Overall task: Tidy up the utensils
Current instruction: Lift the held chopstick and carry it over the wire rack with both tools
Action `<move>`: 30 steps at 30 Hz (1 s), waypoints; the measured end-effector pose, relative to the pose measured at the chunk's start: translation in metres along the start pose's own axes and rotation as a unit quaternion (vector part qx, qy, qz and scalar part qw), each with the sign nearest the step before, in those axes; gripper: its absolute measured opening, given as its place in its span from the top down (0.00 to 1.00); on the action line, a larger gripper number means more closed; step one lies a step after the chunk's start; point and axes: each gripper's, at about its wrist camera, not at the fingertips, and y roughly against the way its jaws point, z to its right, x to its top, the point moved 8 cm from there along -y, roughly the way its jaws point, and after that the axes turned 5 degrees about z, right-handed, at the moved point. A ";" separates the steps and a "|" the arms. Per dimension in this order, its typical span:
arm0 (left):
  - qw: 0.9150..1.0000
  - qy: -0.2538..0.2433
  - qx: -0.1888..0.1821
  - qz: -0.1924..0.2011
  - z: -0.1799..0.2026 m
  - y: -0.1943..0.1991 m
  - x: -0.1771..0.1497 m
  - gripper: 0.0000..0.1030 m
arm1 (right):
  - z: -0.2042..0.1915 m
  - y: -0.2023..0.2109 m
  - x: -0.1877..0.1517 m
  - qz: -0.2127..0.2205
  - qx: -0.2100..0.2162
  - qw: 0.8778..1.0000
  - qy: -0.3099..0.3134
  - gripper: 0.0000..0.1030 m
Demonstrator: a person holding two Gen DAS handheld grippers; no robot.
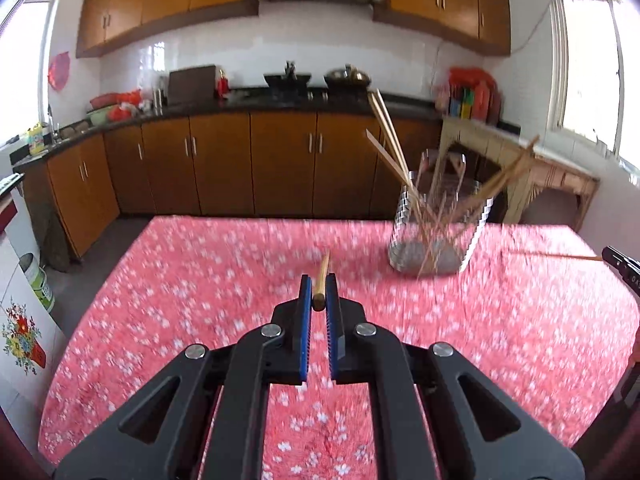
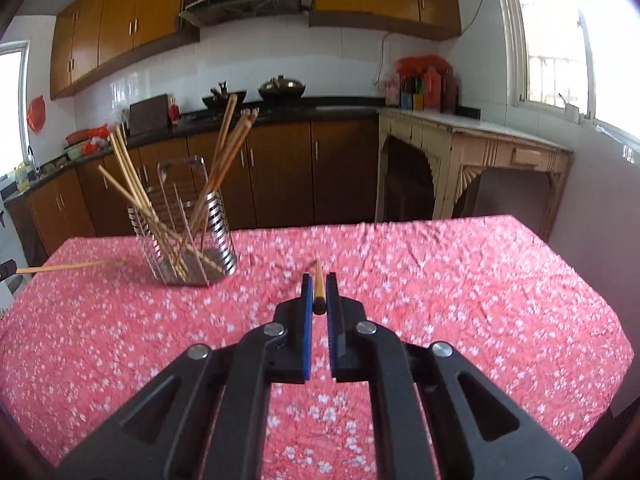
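Step in hand: transport, both chopsticks picked, neither yet in the holder. Left gripper (image 1: 319, 294) is clamped on a chopstick (image 1: 322, 276), blue pads (image 1: 306, 300) pinching its thick butt end, shaft pointing away over the red floral tablecloth (image 1: 200, 280). The right wrist view shows the shaft from the side, reaching in from the left edge toward the holder, apparently clear of the cloth. Wire utensil holder (image 1: 438, 226) stands far right of this gripper, upright on the cloth; it holds a loose spread of chopsticks (image 1: 386, 132), some leaning left, some right, tips crossing at the bottom. Exact count unclear, blur. Right gripper (image 2: 319, 294) likewise pinches a second chopstick (image 2: 318, 284) at its butt, taper forward; from here the holder sits far left. Next move, my read: bring each tip over the holder rim, tilt steeper, let go once the tip is inside. Risks: long lever on a butt-end grip so the stick may swing; leaning sticks crowd the opening.
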 end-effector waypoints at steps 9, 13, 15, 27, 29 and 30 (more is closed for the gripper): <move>0.998 0.025 -0.007 0.056 -0.005 0.011 0.053 0.93 | -0.003 0.011 0.063 0.076 0.008 0.997 -0.018 0.93; 0.997 0.032 -0.011 0.067 -0.006 0.014 0.069 0.93 | -0.005 0.011 0.077 0.086 0.014 0.996 -0.023 0.93; 0.997 0.032 -0.009 0.071 -0.006 0.016 0.074 0.94 | -0.007 0.012 0.081 0.088 0.018 0.996 -0.023 0.93; 0.995 0.022 -0.005 0.095 0.003 0.023 0.100 0.94 | -0.023 0.022 0.117 0.105 0.045 0.993 -0.024 0.93; 0.995 0.021 -0.006 0.099 0.004 0.025 0.104 0.94 | -0.026 0.024 0.122 0.107 0.052 0.993 -0.022 0.93; 0.995 0.021 -0.007 0.101 0.005 0.025 0.105 0.94 | -0.027 0.024 0.123 0.107 0.055 0.993 -0.022 0.93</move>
